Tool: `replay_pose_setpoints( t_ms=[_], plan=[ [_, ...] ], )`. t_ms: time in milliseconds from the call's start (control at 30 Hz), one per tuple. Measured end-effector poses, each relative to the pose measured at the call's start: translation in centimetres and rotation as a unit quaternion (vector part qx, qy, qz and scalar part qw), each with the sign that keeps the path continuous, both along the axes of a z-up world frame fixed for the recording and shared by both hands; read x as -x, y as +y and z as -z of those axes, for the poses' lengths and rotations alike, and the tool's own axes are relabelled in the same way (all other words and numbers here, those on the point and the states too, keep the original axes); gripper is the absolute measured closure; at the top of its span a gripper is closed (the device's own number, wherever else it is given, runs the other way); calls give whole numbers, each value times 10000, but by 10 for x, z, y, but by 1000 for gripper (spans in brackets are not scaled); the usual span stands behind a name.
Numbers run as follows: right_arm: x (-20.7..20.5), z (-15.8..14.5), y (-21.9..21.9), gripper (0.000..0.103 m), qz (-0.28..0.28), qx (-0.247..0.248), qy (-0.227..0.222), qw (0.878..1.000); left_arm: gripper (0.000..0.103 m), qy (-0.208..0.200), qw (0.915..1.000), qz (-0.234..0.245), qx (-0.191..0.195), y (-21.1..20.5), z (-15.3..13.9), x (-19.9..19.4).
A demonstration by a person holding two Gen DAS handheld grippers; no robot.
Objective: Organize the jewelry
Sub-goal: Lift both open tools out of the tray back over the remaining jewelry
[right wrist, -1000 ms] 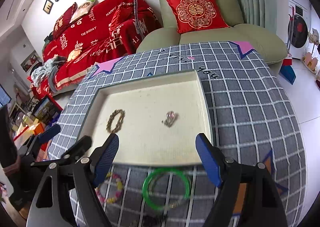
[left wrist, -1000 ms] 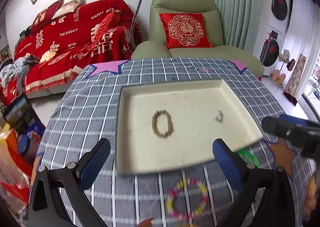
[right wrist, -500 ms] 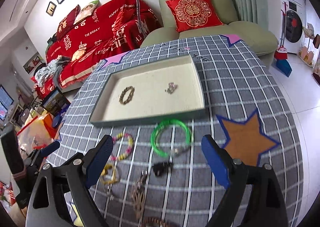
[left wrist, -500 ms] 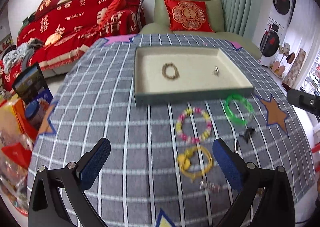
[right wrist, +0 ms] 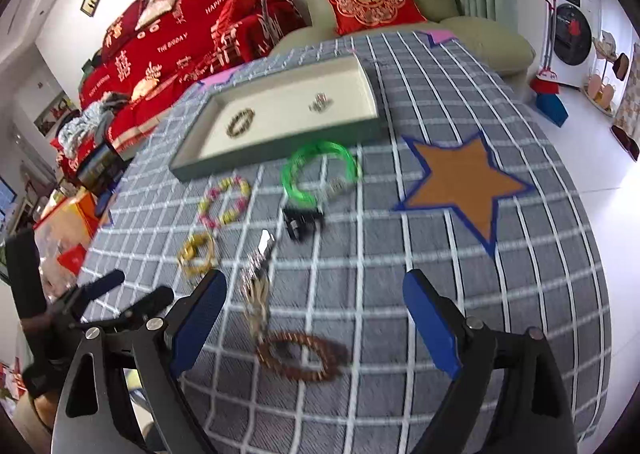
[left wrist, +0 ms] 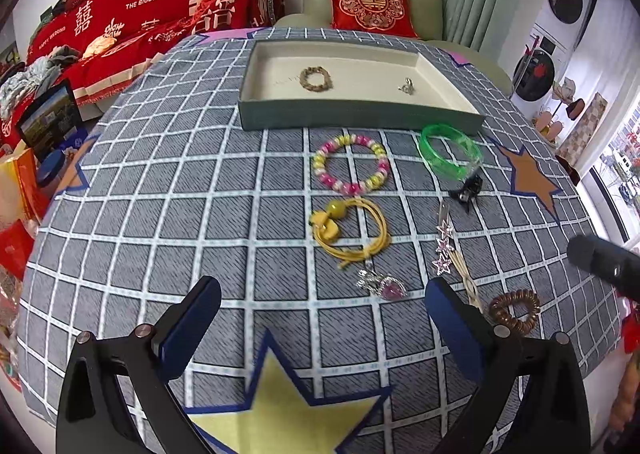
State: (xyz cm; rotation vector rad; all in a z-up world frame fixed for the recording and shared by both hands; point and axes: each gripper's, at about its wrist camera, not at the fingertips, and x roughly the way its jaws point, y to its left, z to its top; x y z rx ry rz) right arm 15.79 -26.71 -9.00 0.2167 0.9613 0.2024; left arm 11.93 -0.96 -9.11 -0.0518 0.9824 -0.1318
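Right wrist view: my right gripper [right wrist: 314, 318] is wide, empty, over the brown bracelet [right wrist: 302, 356]; I straddle one side, pinch, carry to tray [right wrist: 276, 155].

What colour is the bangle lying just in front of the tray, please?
Translucent bright green; the bangle shows best in the left wrist view.

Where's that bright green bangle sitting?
In the left wrist view, the green bangle lies on the checked cloth right of the beaded bracelet, before the tray.

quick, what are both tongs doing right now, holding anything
left tongs: open, holding nothing
right tongs: open, holding nothing
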Motion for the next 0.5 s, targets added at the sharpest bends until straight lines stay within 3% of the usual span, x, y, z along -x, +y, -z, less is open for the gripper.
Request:
replay_pose_setpoints(
  t_ms=[500],
  plan=[
    [18,36,-12,12,174,575,372,9975,0,235,9994,-232,-134,-11,19,-6]
  ],
)
